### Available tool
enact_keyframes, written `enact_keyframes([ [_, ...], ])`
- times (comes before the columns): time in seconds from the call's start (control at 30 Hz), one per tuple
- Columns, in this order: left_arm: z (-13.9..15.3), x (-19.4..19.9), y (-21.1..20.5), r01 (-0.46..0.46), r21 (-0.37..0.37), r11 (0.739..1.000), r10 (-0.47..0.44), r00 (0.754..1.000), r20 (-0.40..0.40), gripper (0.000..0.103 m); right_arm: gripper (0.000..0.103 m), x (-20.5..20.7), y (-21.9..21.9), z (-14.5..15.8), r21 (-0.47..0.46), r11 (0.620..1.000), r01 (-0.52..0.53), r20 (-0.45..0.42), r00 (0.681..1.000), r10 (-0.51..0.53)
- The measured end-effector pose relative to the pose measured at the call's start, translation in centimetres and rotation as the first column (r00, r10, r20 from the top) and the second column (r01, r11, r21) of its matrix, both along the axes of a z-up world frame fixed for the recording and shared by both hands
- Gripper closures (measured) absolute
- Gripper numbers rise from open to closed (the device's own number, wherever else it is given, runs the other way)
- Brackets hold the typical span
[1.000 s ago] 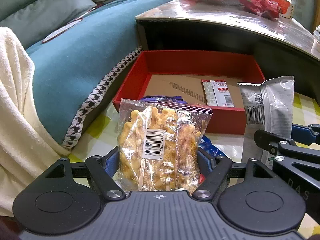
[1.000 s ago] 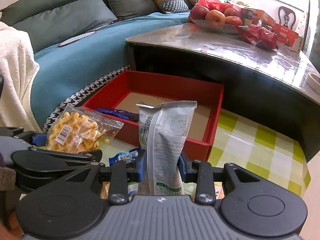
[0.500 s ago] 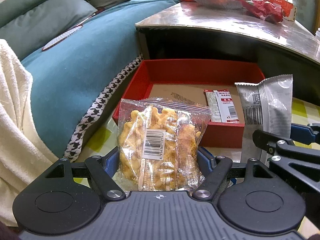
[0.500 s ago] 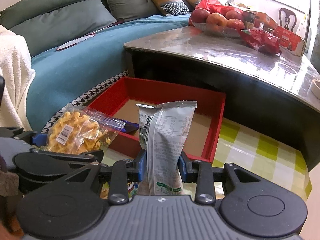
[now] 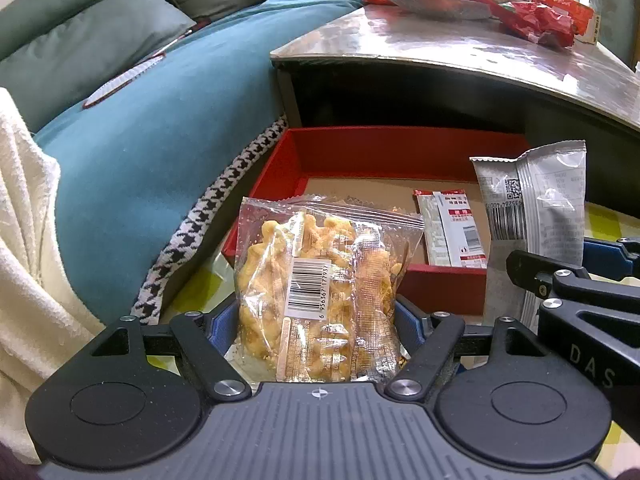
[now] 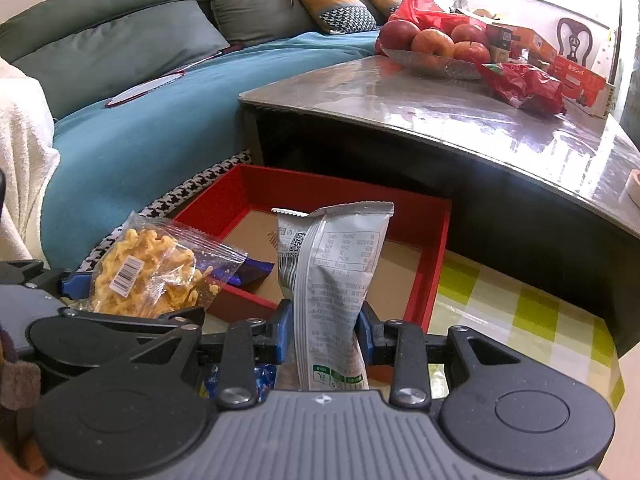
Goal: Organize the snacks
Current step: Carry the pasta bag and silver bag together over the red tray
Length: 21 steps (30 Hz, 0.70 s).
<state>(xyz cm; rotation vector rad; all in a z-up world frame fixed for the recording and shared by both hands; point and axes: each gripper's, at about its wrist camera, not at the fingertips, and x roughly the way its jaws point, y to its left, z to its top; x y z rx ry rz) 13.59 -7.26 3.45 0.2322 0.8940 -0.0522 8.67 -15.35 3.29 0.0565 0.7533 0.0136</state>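
My left gripper [image 5: 316, 320] is shut on a clear bag of yellow crisps [image 5: 320, 288] and holds it upright in front of the red box [image 5: 384, 152]. My right gripper [image 6: 324, 328] is shut on a grey snack pouch [image 6: 332, 264], also upright, near the box's front wall [image 6: 432, 280]. The crisps bag also shows in the right wrist view [image 6: 152, 276], and the pouch in the left wrist view [image 5: 536, 216]. Inside the box lie a red-and-white packet [image 5: 452, 232] and a dark blue wrapper [image 6: 252, 268].
The box sits on a yellow-checked cloth [image 6: 520, 312] under a low stone-topped table [image 6: 460, 108] that carries a bowl of apples [image 6: 436, 48] and red packages [image 6: 524, 84]. A teal sofa cover [image 5: 160, 120] and white blanket [image 5: 24, 240] lie to the left. Blue wrappers [image 6: 240, 380] lie beneath my right gripper.
Both grippers have risen and moved toward the red box with their snacks still held. More of the box floor and the tabletop shows now.
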Motion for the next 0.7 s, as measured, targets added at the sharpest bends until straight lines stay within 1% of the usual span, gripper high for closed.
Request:
enact_keyframes([
  [0.7,0.3,-0.4,-0.1,0.015,0.012,1.000,-0.015,1.000,0.009,0.022,0.066,3.3,-0.9,-0.2,-0.007,1.000,0.006,0.001,1.000,-0.006],
])
